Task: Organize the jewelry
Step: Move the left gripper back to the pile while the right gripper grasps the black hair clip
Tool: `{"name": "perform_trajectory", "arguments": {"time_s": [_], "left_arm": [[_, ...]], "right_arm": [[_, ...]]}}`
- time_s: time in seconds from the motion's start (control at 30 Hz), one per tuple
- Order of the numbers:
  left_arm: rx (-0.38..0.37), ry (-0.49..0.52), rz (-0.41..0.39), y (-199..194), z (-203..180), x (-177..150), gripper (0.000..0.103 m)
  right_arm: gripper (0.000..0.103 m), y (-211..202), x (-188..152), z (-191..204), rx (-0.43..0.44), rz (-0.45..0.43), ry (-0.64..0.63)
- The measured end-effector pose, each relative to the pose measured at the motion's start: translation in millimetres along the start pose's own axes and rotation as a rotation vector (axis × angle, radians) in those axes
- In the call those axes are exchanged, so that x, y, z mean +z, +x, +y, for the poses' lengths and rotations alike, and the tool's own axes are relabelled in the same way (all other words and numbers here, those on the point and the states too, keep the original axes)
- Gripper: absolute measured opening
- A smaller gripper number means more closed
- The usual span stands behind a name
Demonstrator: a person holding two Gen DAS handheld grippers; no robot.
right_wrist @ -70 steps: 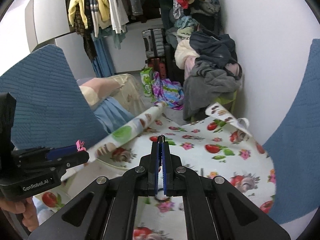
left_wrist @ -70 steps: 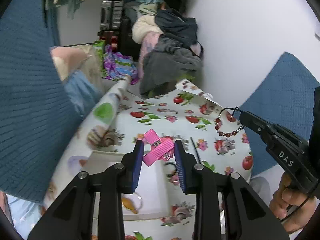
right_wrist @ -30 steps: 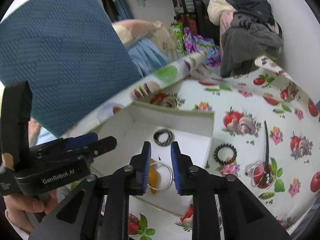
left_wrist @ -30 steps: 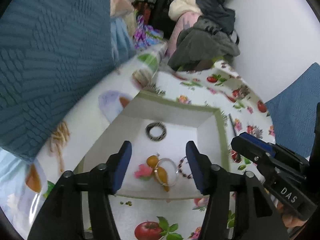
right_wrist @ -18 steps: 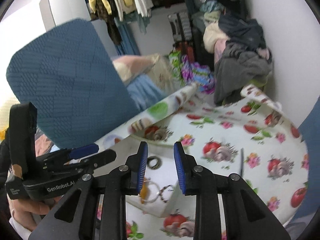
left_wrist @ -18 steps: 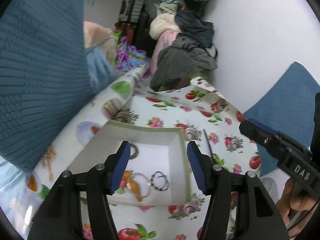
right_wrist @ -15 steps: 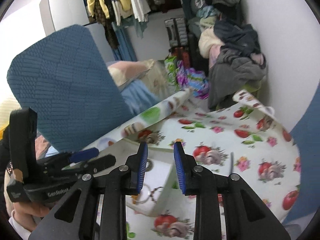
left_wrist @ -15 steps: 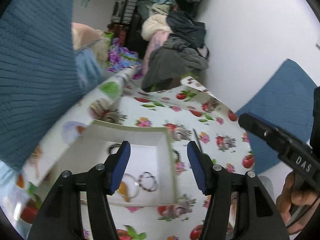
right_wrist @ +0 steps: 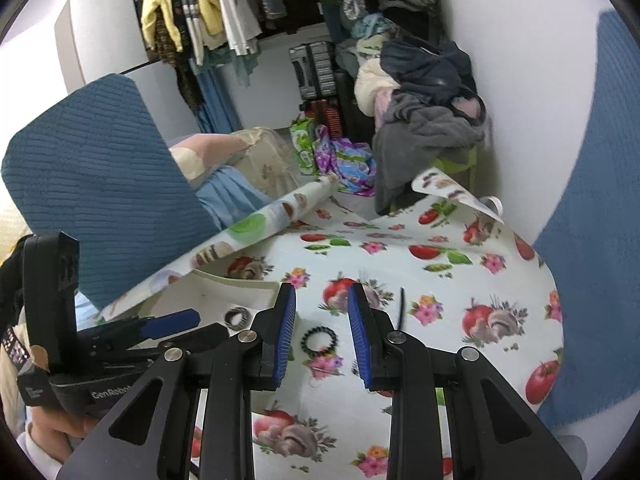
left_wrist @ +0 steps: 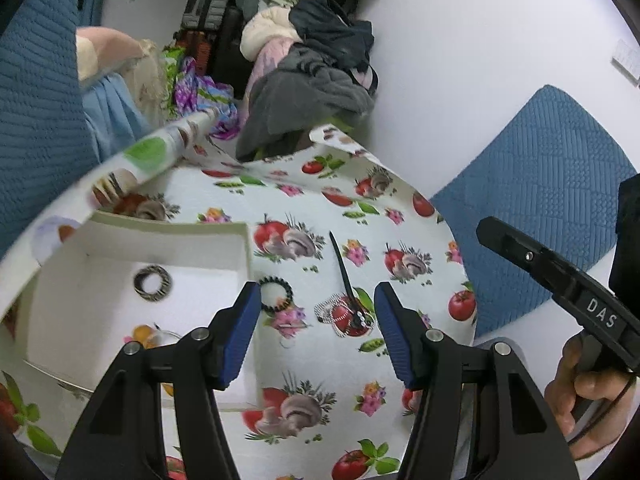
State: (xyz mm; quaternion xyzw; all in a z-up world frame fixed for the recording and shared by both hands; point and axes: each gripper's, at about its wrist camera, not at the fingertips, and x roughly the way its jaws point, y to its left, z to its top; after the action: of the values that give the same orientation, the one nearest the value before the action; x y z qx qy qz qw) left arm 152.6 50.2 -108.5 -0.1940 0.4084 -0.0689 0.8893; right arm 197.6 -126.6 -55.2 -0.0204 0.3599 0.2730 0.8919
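Note:
A white open box (left_wrist: 244, 248) sits on the fruit-print tablecloth (left_wrist: 360, 200). It holds a dark patterned ring (left_wrist: 152, 282) and an orange piece with a clear bangle (left_wrist: 150, 336). On the cloth right of the box lie a black beaded bracelet (left_wrist: 276, 294), a black hair stick (left_wrist: 341, 264) and a silver sparkly piece (left_wrist: 344, 316). My left gripper (left_wrist: 316, 332) is open and empty above the cloth between bracelet and silver piece. My right gripper (right_wrist: 320, 334) is open and empty over the black bracelet (right_wrist: 319, 340). The box (right_wrist: 224, 280) and ring (right_wrist: 237, 317) also show there.
A pile of clothes (left_wrist: 316, 60) and suitcases (right_wrist: 316, 68) lie beyond the table's far edge by the white wall. Blue knitted sleeves (left_wrist: 552, 184) frame both sides. The cloth's far corner curls up (right_wrist: 452, 190). The right tool (left_wrist: 560, 280) reaches in from the right.
Both grippers have let go of the pink clip and red bead bracelet and opened. Both have then swung right from over the box to the loose pieces on the cloth.

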Motion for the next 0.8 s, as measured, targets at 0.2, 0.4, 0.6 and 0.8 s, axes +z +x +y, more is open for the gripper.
{"name": "perform_trajectory", "arguments": {"time_s": [0.2,0.4,0.6,0.8], "left_arm": [[-0.026,0.01,0.062,23.3,-12.7,-16.6,0.059],[-0.037,0.055,0.104,47.6,-23.5,-26.2,0.054],[0.02,0.122,0.159,80.5,-30.5,-32.8,0.05],[0.091,0.207,0.218,113.9,-34.7,-39.8,0.047]], "right_arm": [[0.025,15.4,-34.3,-34.4,-0.036,0.058,0.046],[0.025,51.6,-68.6,-67.1,-0.061,0.123,0.094],[0.024,94.9,-85.1,-90.1,-0.003,0.185,0.117],[0.024,124.5,-91.5,-95.8,0.031,0.225,0.099]]}}
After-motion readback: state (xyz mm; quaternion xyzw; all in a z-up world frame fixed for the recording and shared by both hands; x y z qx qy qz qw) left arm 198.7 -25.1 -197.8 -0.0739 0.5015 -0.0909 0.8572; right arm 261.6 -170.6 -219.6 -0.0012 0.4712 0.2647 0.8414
